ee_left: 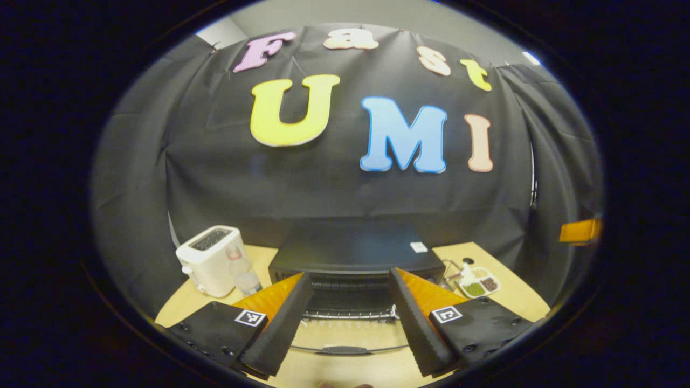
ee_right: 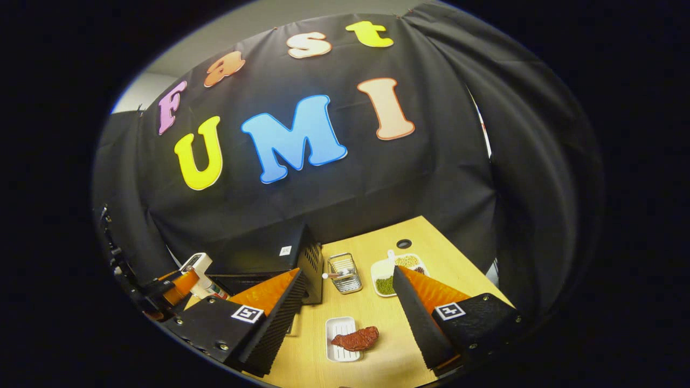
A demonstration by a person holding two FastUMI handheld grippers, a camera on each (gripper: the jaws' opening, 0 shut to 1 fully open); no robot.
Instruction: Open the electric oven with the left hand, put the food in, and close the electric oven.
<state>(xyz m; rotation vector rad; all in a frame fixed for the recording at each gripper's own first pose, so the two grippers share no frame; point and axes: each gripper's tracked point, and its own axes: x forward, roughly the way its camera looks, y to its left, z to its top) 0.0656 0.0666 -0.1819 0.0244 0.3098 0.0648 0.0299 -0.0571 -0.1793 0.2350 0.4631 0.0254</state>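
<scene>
From the left gripper view I see my left gripper (ee_left: 350, 323) with its two black ribbed fingers spread wide apart and nothing between them. Straight ahead sits the black box-shaped electric oven (ee_left: 356, 253) on the pale wooden table (ee_left: 517, 296). Its glass door (ee_left: 345, 337) lies folded down flat toward me, the dark handle bar at its near edge, and the wire rack inside the open cavity shows between my fingers. To the oven's left stand a white plastic toaster (ee_left: 209, 260) and, just beside it, a small clear bottle (ee_left: 243, 272). To its right I see a white divided dish (ee_left: 478, 282) with green and dark fillings.

From the right gripper view, my right gripper (ee_right: 345, 328) is likewise released, fingers well apart and empty. Between them, low on the table, lies the food: a reddish-brown slab of meat (ee_right: 356, 338) resting across a small white rectangular tray (ee_right: 338, 330), overhanging its right edge. Farther back stand a small wire basket (ee_right: 345, 272) just beside the oven's side and the divided dish. At the far left I see the other gripper's orange body (ee_right: 180, 285), near the toaster.
</scene>
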